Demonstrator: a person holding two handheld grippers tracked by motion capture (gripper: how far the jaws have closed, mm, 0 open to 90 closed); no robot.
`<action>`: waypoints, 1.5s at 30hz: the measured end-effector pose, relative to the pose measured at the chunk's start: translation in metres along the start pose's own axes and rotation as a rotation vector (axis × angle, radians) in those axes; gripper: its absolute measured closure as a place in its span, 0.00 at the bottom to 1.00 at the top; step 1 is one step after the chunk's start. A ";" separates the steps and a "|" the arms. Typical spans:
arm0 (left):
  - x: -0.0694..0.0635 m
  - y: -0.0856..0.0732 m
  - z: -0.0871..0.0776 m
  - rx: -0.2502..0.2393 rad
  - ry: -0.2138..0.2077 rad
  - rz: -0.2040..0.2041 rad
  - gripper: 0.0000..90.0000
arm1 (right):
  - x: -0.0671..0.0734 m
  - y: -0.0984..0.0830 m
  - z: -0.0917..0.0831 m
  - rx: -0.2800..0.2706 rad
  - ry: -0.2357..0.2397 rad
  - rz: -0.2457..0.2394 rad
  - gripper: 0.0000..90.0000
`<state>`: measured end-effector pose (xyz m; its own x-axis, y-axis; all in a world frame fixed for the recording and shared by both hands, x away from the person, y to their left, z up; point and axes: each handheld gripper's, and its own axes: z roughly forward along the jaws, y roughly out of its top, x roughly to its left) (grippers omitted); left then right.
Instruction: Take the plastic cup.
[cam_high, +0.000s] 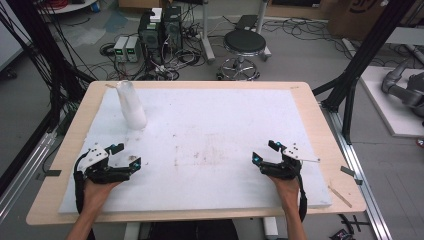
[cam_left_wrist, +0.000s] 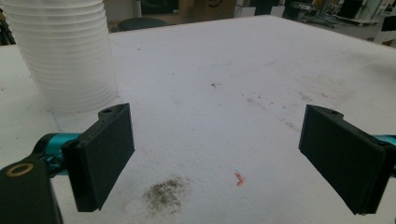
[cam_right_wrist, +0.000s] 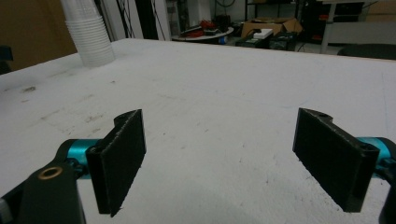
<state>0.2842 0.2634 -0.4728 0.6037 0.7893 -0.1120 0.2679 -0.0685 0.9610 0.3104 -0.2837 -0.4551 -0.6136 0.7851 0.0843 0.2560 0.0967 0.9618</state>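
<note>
A tall stack of clear plastic cups (cam_high: 131, 104) stands upside down on the white foam board (cam_high: 215, 125) at its far left. It rises close ahead at the top left of the left gripper view (cam_left_wrist: 65, 51) and stands far off at the top left of the right gripper view (cam_right_wrist: 90, 32). My left gripper (cam_high: 126, 155) rests on the board near the front left, open, with nothing between its jaws (cam_left_wrist: 215, 158). My right gripper (cam_high: 264, 151) rests at the front right, open and empty too (cam_right_wrist: 219, 158).
The board lies on a wooden table (cam_high: 320, 125). It bears faint stains (cam_high: 200, 155), a dark smudge (cam_left_wrist: 163, 193) and a small red scrap (cam_left_wrist: 239, 178). A wooden stick (cam_high: 340, 196) lies at the table's right edge. Behind the table are a stool (cam_high: 244, 45) and computers (cam_high: 160, 30).
</note>
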 end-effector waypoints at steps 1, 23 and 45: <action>0.000 0.000 0.000 0.000 0.002 0.002 0.11 | 0.000 0.000 0.000 0.001 -0.003 -0.002 0.19; -0.002 0.000 -0.001 -0.007 0.014 0.024 0.11 | 0.002 0.001 0.003 0.034 -0.002 -0.019 0.19; 0.018 0.045 -0.013 -0.092 0.045 -0.029 0.11 | 0.004 0.000 0.002 0.022 -0.008 -0.048 0.19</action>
<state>0.2976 0.2823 -0.4279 0.5615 0.8171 -0.1309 0.2135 0.0099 0.9769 0.3092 -0.2789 -0.4548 -0.6197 0.7840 0.0361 0.2426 0.1476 0.9588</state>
